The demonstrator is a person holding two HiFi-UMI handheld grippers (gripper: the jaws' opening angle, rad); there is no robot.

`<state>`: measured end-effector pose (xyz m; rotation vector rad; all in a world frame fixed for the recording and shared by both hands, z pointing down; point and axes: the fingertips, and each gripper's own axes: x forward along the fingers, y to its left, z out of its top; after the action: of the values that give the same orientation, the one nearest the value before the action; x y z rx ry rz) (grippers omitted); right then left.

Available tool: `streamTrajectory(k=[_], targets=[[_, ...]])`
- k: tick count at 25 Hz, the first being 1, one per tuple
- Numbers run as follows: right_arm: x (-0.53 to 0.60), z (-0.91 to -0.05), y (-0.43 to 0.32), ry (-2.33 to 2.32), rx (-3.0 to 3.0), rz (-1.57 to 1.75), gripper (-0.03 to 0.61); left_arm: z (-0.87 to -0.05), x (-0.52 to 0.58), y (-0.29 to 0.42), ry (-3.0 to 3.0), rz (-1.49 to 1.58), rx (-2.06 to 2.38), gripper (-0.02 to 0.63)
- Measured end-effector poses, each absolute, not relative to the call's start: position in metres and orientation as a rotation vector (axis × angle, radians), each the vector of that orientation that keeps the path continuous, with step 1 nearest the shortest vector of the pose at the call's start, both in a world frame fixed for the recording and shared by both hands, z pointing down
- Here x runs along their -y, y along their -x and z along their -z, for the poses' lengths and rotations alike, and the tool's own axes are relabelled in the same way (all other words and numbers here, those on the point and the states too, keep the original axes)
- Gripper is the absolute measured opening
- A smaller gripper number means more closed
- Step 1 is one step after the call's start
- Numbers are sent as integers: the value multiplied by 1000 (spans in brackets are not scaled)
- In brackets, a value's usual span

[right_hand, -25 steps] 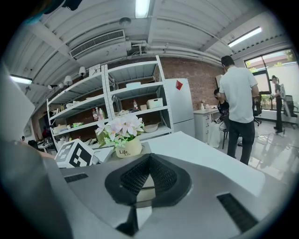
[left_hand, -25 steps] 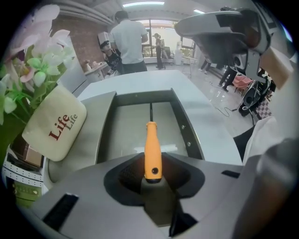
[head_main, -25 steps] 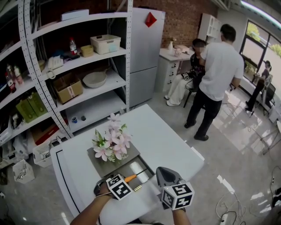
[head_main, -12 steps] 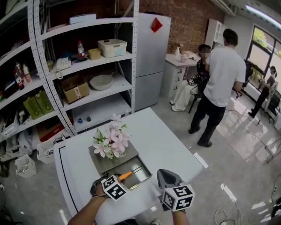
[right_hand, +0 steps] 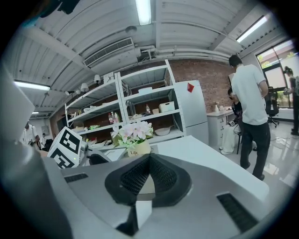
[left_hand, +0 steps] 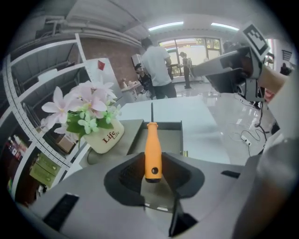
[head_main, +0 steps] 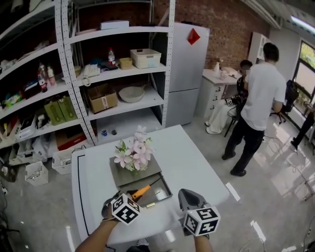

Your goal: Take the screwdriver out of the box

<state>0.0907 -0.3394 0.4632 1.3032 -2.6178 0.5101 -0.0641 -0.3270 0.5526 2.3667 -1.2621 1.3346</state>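
— What stands around the white rectangular table (head_main: 192, 167)?

— At ten o'clock there is a tall white perforated-metal shelving rack (head_main: 170, 64), its boards crowded. At twelve, a pale grey two-door refrigerator (head_main: 189, 74) stands against a red brick wall (head_main: 226, 29).

— And further round?

— At two o'clock a white drawer cabinet (head_main: 210, 98) sits below a white wall cupboard (head_main: 257, 47). At three there is a large dark-framed window (head_main: 307, 54) with green showing outside.

— The floor?

— It is glossy pale grey tile (head_main: 275, 187), with bright reflections at four o'clock.

— And the light?

— Long white fluorescent tubes (right_hand: 144, 10) run along a ribbed white ceiling (right_hand: 196, 23), and daylight comes in from the window side.
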Motion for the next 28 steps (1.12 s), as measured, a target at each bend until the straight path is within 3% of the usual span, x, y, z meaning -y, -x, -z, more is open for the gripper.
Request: streamTrajectory(k=[28], targets=[[297,-411,-97,-1069,2804,-299,6,-407,238,94,-2181,-270,2025,115]])
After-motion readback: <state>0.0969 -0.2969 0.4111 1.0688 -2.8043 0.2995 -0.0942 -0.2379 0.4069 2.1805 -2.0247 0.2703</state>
